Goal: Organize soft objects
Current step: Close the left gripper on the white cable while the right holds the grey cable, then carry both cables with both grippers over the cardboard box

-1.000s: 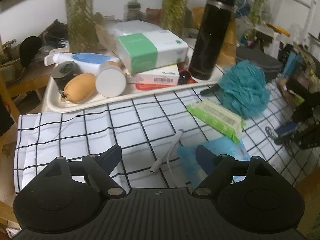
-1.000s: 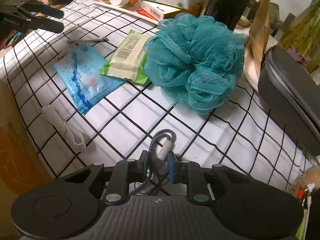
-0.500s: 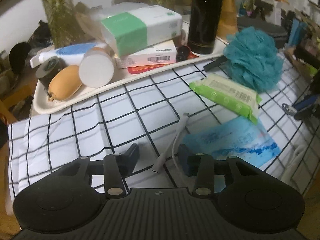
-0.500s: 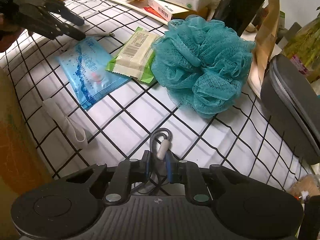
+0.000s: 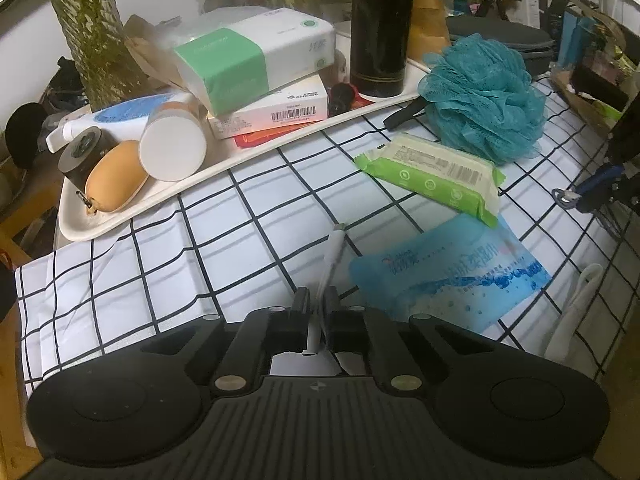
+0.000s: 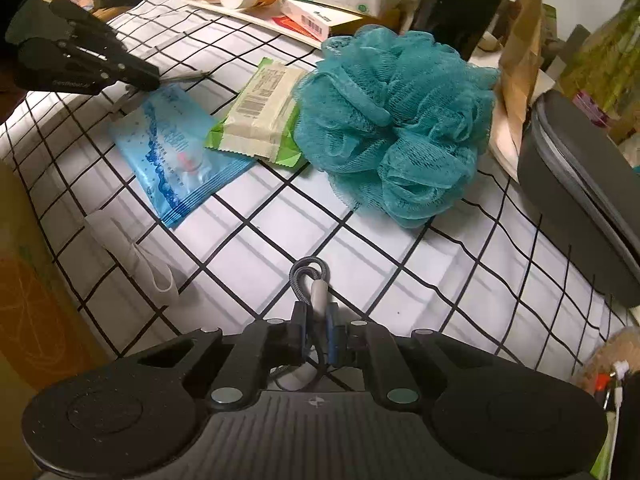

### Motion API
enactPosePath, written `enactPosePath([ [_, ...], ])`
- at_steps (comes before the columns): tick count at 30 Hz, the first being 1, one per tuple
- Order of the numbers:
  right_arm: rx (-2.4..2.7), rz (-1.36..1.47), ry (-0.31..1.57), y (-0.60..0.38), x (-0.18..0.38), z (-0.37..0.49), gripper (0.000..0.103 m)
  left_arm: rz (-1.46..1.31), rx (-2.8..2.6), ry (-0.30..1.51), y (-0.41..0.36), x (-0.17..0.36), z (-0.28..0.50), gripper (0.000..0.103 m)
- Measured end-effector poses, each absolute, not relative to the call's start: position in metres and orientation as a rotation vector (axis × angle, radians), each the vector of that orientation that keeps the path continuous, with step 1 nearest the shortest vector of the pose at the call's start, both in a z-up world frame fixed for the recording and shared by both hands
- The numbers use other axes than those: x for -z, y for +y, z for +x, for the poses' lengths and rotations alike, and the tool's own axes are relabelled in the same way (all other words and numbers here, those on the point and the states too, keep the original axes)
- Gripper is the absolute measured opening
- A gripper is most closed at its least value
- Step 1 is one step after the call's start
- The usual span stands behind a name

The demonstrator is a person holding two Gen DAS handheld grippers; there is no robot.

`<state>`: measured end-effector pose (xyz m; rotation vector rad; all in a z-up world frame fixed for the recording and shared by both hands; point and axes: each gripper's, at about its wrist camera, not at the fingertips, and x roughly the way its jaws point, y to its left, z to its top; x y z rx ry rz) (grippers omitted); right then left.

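Observation:
My left gripper [image 5: 316, 300] is shut on a white adapter cable [image 5: 332, 252] lying on the checked tablecloth [image 5: 160, 264]. My right gripper [image 6: 318, 316] is shut on a grey braided cable [image 6: 310, 276] with a pale plug, just above the cloth. A teal bath pouf [image 6: 396, 120] sits ahead of the right gripper; it also shows in the left wrist view [image 5: 484, 96]. A green wipes pack [image 5: 432, 172] and a blue wipes pack [image 5: 448, 272] lie between the grippers. The left gripper shows in the right wrist view [image 6: 148, 78].
A white tray [image 5: 120, 220] at the back holds a tissue pack [image 5: 256, 56], boxes, a black flask [image 5: 380, 28], a jar and bottles. A grey case [image 6: 580, 208] lies right. A white strap [image 6: 132, 256] lies at the cloth's edge.
My left gripper moved down and forward and closed from open onto the white adapter cable. The right gripper stays shut on the grey cable and has drifted slightly.

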<state>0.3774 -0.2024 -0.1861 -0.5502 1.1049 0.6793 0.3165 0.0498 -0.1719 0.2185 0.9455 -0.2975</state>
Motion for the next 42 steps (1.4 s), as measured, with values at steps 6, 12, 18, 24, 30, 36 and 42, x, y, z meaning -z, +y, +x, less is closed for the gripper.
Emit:
enactPosePath([
  [6,-0.654,-0.552,1.1,-0.209,0.178,0.378,0.01,0.214,0.294,0.92,0.053,0.166,0.313,0.004],
  [12,-0.607,-0.523,1.062,-0.217,0.162,0.379,0.01,0.211,0.29,0.884,0.054,0.156,0.31,0.004],
  [18,-0.597,-0.481,1.018,-0.222,0.143,0.376,0.01,0.203,0.268,0.86,0.06,0.144,0.306,0.003],
  [24,-0.581,-0.442,1.003,-0.229,0.129,0.374,0.01,0.172,0.255,0.833,0.064,0.131,0.302,0.003],
  [30,-0.58,-0.385,0.96,-0.232,0.106,0.365,0.01,0.115,0.212,0.787,0.075,0.11,0.293,0.003],
  [36,-0.605,-0.313,0.926,-0.231,0.087,0.354,0.01,0.081,0.177,0.729,0.08,0.088,0.273,0.004],
  [42,-0.623,-0.233,0.861,-0.237,0.062,0.34,0.01,0.01,0.148,0.642,0.092,0.055,0.251,0.003],
])
